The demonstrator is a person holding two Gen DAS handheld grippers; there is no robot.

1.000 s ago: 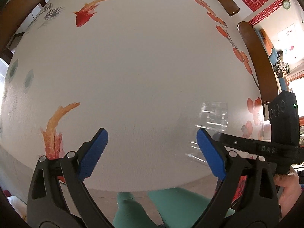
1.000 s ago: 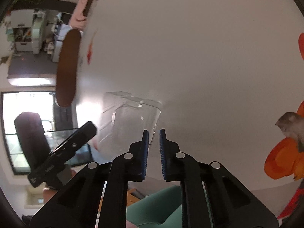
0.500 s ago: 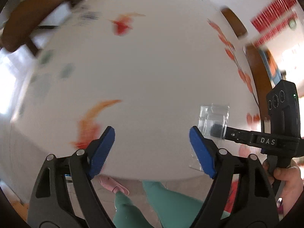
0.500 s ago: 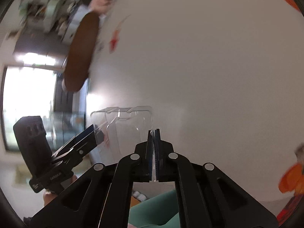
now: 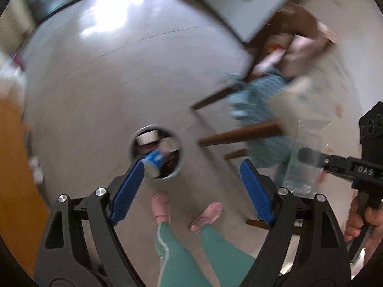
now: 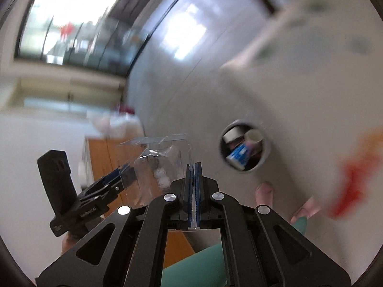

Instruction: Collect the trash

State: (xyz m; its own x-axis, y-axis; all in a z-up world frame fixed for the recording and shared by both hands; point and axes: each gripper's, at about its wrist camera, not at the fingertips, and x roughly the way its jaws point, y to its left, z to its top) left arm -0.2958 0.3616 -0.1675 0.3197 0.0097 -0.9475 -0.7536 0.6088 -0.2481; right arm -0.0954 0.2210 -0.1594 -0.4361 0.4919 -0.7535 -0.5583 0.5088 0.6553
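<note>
My right gripper (image 6: 194,192) is clamped hard on one thin edge of a clear plastic container (image 6: 158,162), a crumpled, see-through piece that sticks out ahead and to the left of my pads. My left gripper (image 5: 191,186) holds nothing, and its jaws are opening a little wider over bare floor (image 5: 95,83). The trash bin (image 5: 156,151) sits on the floor just past my left finger (image 5: 129,189), its round mouth already holding a blue carton (image 5: 154,159) and other scraps; seen from my right gripper, the bin (image 6: 245,147) lies ahead and to the right, well apart from the container.

The main risk, I judge, is the grip itself: I pinch only a thin lip of slick, springy plastic, so a quick swing could pull it free short of the bin. The container is light and wide against a narrow, partly filled mouth, so if I let go off-centre it may catch the rim or bounce off the carton onto the floor. Both views are smeared, which makes lining up harder. My feet (image 5: 162,203) stand just below the bin, and a chair leg (image 5: 239,134) juts out beyond my right finger (image 5: 257,191); I could clip either.
</note>
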